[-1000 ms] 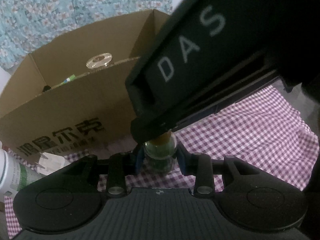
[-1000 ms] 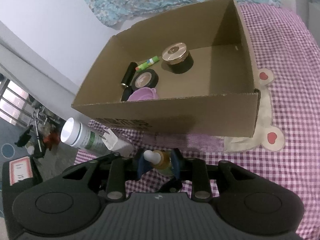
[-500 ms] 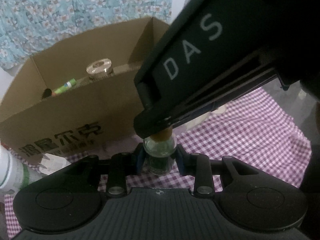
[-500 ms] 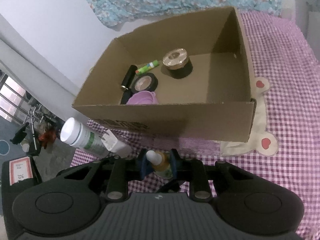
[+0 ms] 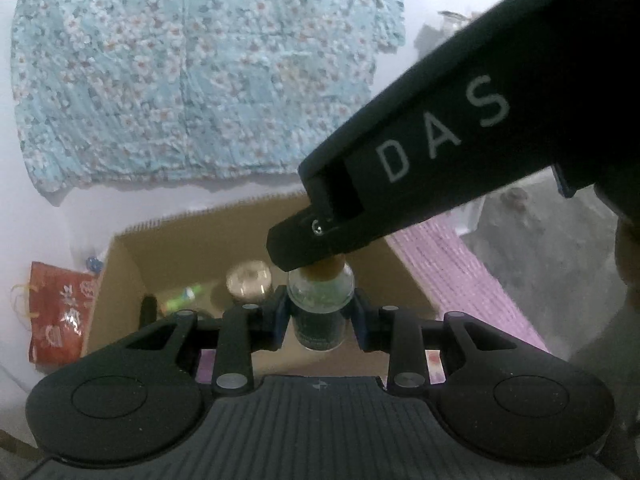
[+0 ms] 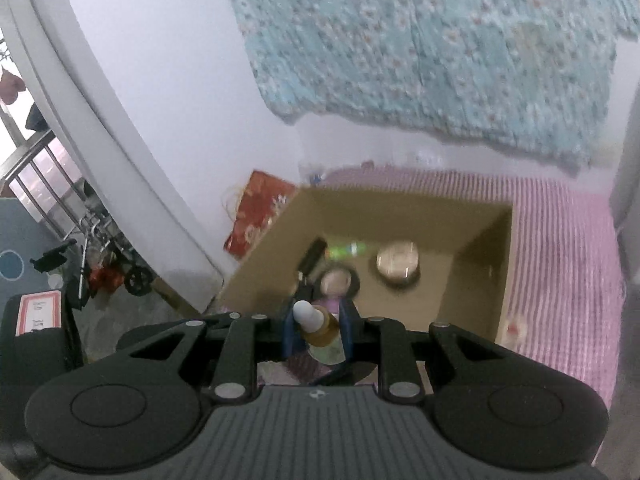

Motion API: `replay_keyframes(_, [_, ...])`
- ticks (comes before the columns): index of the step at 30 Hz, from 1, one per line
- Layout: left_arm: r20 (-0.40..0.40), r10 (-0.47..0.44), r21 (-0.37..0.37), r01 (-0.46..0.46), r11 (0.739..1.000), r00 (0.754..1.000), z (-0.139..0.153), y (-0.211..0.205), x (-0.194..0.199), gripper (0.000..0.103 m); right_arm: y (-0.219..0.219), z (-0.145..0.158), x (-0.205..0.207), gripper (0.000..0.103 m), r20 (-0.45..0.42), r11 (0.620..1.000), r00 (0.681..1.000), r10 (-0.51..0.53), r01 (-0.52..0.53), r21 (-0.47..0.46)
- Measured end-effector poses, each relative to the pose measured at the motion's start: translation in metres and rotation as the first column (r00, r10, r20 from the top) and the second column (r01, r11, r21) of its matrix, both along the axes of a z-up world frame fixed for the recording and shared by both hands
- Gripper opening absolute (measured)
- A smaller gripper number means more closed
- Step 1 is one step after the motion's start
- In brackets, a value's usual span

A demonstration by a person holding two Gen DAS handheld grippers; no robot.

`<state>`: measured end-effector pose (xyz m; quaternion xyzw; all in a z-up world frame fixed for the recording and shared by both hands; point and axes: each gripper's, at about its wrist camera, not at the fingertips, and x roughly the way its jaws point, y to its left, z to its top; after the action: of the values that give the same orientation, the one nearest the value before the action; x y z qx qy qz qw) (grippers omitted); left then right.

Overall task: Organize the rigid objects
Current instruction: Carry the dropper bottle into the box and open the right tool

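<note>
on the left we have the red gift bag against the wall beside the cardboard box. inside the box we see a dark tube, a green stick and a gold-lidded jar. our left hand-held gripper is closed on the glass bottle, its blue pads pressing the sides, the bottle upright above the box's near wall. the black body marked "das" crosses over the bottle's cork. our right hand-held gripper is clamped narrowly on the amber dropper bottle, which tilts with its white tip up-left, over the box's near edge. the checked pink cloth lies right of the box.
</note>
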<state>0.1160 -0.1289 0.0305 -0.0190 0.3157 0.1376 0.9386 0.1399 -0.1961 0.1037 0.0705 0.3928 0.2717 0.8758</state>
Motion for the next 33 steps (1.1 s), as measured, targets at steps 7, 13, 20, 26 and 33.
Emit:
replay_keyframes(7, [-0.065, 0.034, -0.115, -0.041, 0.992, 0.997, -0.006, 0.033, 0.068, 0.032, -0.018, -0.004, 0.083, 0.025, -0.081, 1.000, 0.997, -0.003, 0.004, 0.009])
replay_keyframes(13, [-0.152, 0.047, -0.162, -0.071, 0.984, 0.987, -0.033, 0.059, 0.121, 0.032, -0.040, -0.041, 0.146, 0.025, -0.180, 0.999, 0.983, -0.026, 0.030, 0.021])
replay_keyframes(20, [-0.239, 0.056, -0.232, -0.113, 0.966, 0.969, -0.060, 0.076, 0.155, 0.032, -0.052, -0.078, 0.188, 0.025, -0.250, 0.999, 0.968, -0.038, 0.046, 0.027])
replay_keyframes(26, [-0.277, 0.062, -0.274, -0.140, 0.951, 0.959, -0.077, 0.091, 0.167, 0.034, -0.052, -0.103, 0.204, 0.025, -0.291, 0.999, 0.956, -0.034, 0.041, 0.018])
replay_keyframes(33, [-0.275, 0.064, -0.309, -0.151, 0.939, 0.959, -0.078, 0.093, 0.158, 0.042, -0.039, -0.110, 0.202, 0.024, -0.258, 0.997, 0.966, -0.035, 0.015, -0.079])
